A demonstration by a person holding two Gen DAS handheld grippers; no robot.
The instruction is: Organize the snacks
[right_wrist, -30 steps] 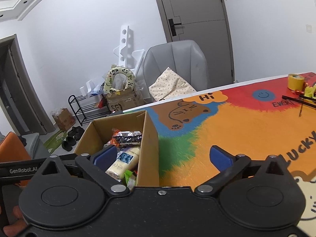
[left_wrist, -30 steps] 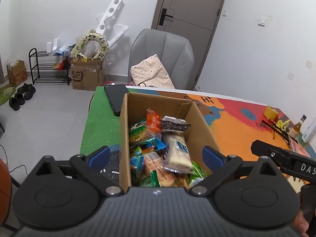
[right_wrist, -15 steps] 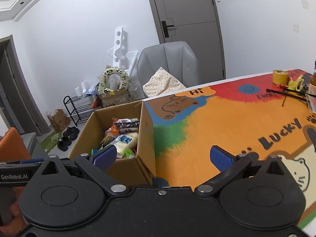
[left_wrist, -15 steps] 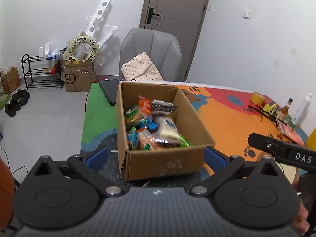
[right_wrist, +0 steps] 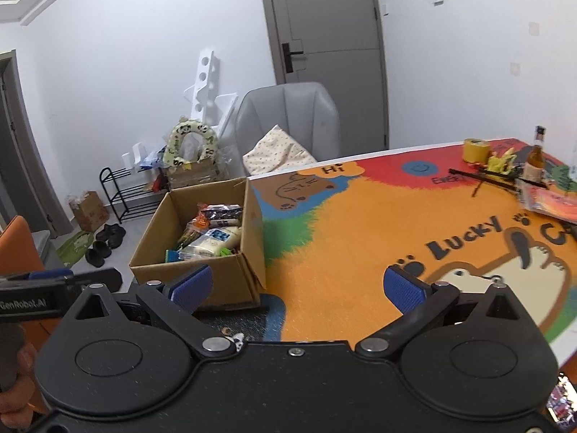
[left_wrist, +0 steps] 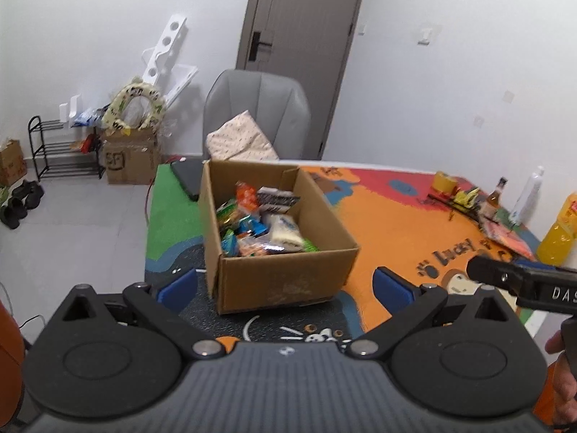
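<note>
Both tongs have backed off from the box (left_wrist: 277, 238); a second ago the left tong (left_wrist: 285, 285) hung right over the snacks (left_wrist: 259, 223), now the whole box shows ahead of it, apart from both pads. Right tong (right_wrist: 312, 283) sits level, box ahead and off to its left, mat (right_wrist: 360, 238) beyond. Both spread wide, holding nothing. Snacks lie heaped inside the box: light, crinkly, slippery packets, likely crushable. Best pinched at a sealed edge or across a flat pack. Both tools point forward, tilted slightly down.
</note>
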